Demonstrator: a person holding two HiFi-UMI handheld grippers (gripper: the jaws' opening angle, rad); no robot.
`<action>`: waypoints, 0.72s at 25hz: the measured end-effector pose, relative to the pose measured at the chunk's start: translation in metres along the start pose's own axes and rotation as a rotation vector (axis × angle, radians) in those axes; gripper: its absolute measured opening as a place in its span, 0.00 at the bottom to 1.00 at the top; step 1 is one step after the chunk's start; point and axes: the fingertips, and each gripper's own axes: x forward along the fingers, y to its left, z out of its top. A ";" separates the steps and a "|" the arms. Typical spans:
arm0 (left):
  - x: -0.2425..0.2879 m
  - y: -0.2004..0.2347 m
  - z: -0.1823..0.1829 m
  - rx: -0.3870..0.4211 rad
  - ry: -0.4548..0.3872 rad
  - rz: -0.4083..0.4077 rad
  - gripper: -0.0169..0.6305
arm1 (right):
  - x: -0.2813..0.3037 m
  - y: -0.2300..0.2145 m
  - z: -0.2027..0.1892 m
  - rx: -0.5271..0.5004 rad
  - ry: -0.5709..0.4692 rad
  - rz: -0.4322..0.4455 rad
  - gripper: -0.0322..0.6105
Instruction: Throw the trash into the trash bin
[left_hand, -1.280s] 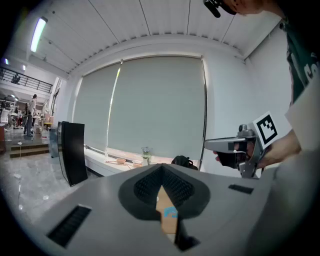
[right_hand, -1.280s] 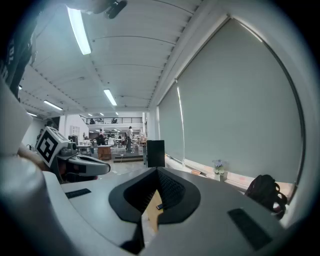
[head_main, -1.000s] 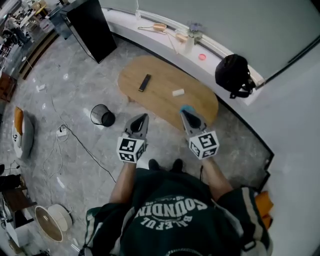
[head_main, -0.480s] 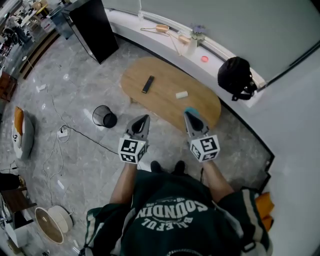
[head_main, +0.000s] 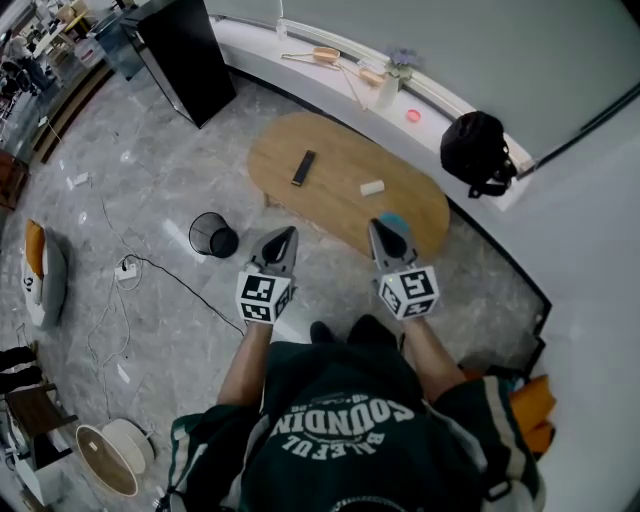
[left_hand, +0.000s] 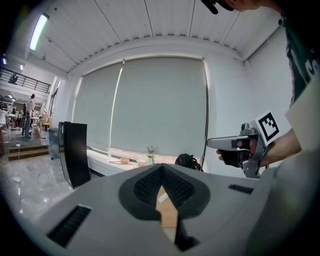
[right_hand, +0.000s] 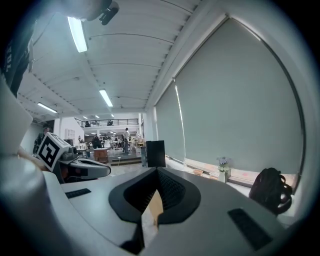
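The black mesh trash bin stands on the floor, left of an oval wooden table. On the table lie a small white piece of trash and a black remote. My left gripper hangs shut and empty over the floor between bin and table; its closed jaws frame the white piece. My right gripper is over the table's near edge, jaws together. A teal thing shows just past its tips; contact is unclear.
A tall black cabinet stands at the back left. A white ledge along the wall carries small items and a black backpack. Cables trail over the marble floor at the left. A white round object sits near left.
The table and bin have drifted slightly to the right in the head view as the person steps along. Both grippers hold the same pose, jaws unchanged.
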 end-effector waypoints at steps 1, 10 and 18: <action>0.001 0.005 -0.001 0.002 0.003 -0.004 0.03 | 0.004 0.003 -0.001 0.005 0.000 -0.004 0.05; 0.035 0.042 -0.004 -0.015 0.027 -0.018 0.03 | 0.059 0.000 -0.005 0.025 0.020 0.009 0.05; 0.114 0.094 0.012 0.037 0.036 -0.048 0.03 | 0.144 -0.038 -0.012 0.040 0.031 0.004 0.05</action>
